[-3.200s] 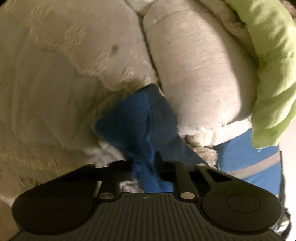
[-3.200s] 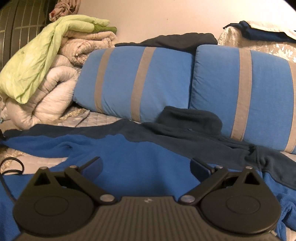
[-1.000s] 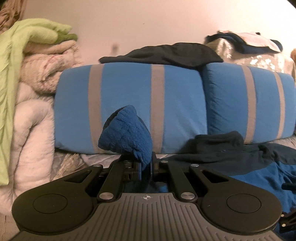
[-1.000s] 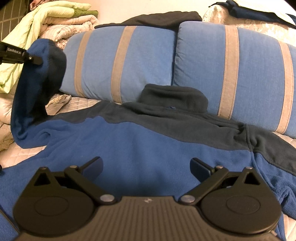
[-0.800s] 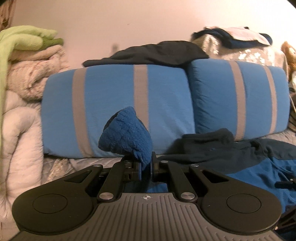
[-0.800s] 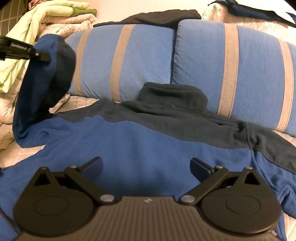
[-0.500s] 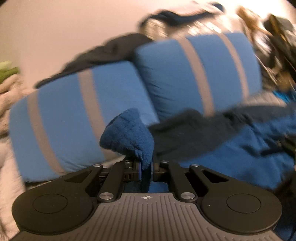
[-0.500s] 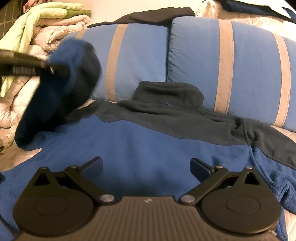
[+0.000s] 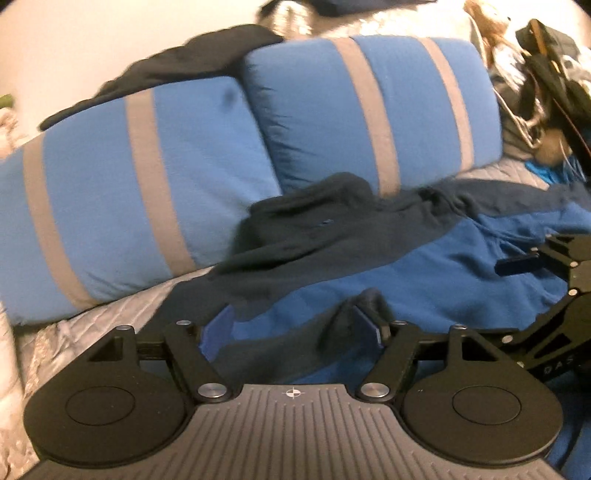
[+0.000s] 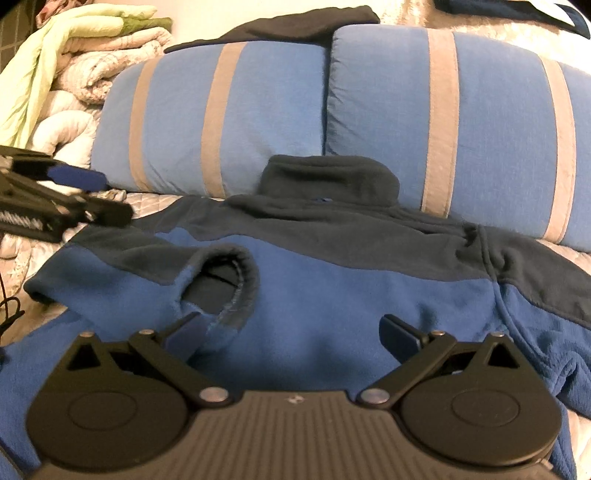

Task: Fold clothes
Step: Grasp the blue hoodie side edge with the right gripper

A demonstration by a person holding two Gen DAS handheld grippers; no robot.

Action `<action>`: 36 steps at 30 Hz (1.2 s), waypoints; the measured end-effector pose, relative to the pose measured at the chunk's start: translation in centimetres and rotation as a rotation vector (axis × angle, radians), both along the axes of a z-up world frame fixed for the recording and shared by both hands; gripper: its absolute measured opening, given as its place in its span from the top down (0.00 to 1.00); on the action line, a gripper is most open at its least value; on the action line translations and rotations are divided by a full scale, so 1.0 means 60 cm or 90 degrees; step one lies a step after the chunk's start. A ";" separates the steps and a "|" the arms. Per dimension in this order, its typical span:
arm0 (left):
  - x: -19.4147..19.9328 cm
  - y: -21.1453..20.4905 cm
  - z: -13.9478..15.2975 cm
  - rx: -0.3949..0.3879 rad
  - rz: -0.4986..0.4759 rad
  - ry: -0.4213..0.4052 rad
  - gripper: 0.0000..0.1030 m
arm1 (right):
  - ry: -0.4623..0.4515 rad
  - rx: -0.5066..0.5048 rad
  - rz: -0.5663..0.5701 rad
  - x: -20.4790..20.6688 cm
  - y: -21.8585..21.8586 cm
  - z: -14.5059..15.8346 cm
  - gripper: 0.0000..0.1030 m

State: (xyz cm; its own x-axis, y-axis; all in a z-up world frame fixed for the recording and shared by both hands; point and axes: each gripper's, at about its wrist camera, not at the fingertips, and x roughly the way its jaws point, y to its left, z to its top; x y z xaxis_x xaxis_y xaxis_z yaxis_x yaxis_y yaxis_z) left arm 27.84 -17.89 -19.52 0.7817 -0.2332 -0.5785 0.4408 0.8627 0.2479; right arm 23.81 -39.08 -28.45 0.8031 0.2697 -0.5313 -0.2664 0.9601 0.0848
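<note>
— Tools first: how are they set?

— Both are seen spread wide with nothing gripped. The left tool (image 9: 291, 325) is held low over the fleece (image 10: 332, 295), and the sleeve (image 10: 147, 273) is seen between its fingers, ungripped. The right tool (image 10: 291, 332) is held over the blue body of the fleece, its fingers apart above the cloth. Each tool can be seen from the other's camera: the right at the right edge of the left view, the left at the left edge of the right view.

— And the fleece itself?

— It is spread flat on a quilted bed cover (image 9: 122, 314), collar (image 10: 328, 181) away from the cameras and resting against the cushions. The sleeve on the left is laid folded in across the chest, with its cuff (image 10: 229, 284) open and turned toward the right tool. The other sleeve (image 10: 535, 280) is stretched out to the right, not folded. A dark yoke is seen across the shoulders, with bright blue below.

— What is found behind it?

— Two blue cushions (image 10: 221, 110) with grey stripes are propped side by side against the wall, and a dark garment (image 10: 295, 26) is draped over their tops. Folded blankets (image 10: 92, 66) are stacked at the far left, a light green one on top.
</note>
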 end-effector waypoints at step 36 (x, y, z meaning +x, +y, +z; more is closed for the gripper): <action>-0.101 0.258 -0.044 -0.042 0.139 -0.002 0.31 | -0.342 -0.834 0.563 -0.101 0.236 -0.108 0.37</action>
